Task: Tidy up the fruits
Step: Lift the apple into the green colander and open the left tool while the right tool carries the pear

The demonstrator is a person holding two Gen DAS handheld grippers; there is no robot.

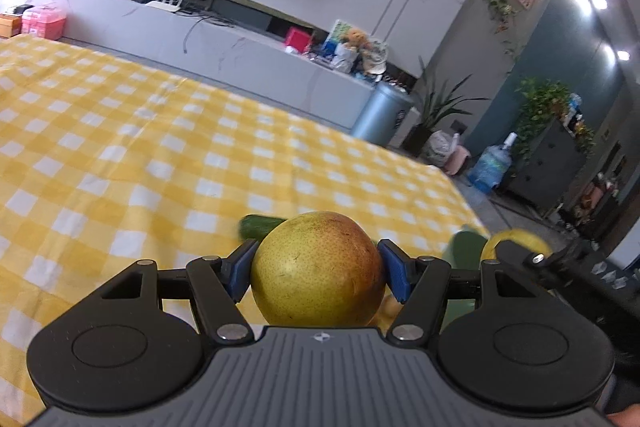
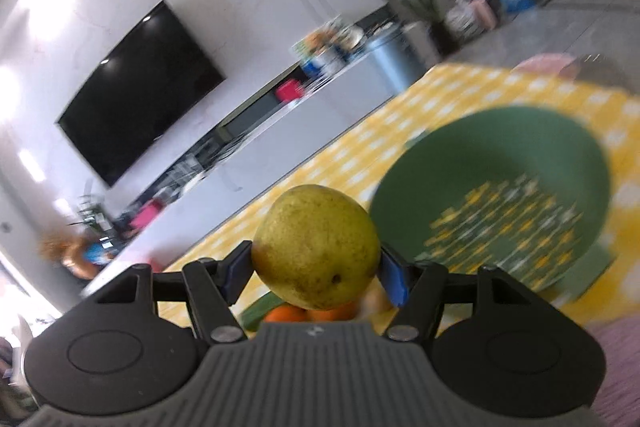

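Pears sit clamped in both tools: the left gripper pinches a red-blushed pear above the yellow checked cloth; the right gripper squeezes a green-yellow pear, oranges beneath, green perforated bowl just beyond

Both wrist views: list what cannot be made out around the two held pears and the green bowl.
- Left wrist view: the cucumber is mostly hidden behind the red-blushed pear in the left claw.
- Right wrist view: the oranges are largely covered by the yellow-green pear in the right claw.
- Right wrist view: motion blur smears the green bowl; its base detail is unreadable.
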